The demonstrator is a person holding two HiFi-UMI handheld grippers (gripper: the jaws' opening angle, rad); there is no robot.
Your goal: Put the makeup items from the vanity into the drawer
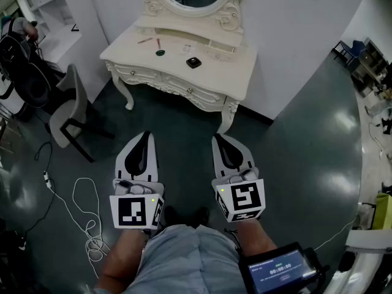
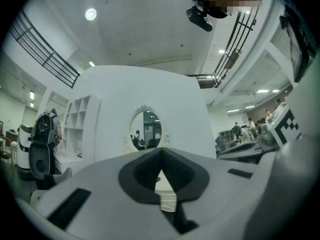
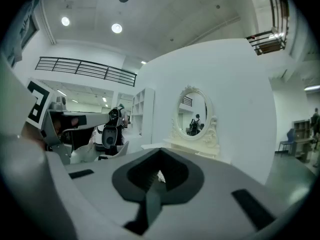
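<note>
The desk (image 1: 239, 72) stands well ahead of both claws, across open floor (image 1: 294, 139). On its top, the black compact (image 1: 194, 62) lies ahead of the right claw (image 1: 220, 138). The green-tipped brush (image 1: 159, 48) and pencil (image 1: 145, 40) lie ahead of the left claw (image 1: 144, 135); both claws are closed and empty.

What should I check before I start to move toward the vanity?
1. Left gripper empty: ok, jaws shut on nothing.
2. Right gripper empty: ok, also shut.
3. Makeup visible on vanity: ok, black compact lies there.
4. Drawer open: not ok, fronts look closed.
5. Vanity within reach: not ok, bare floor lies between.
6. Chair off the path: ok, it stands left.
</note>
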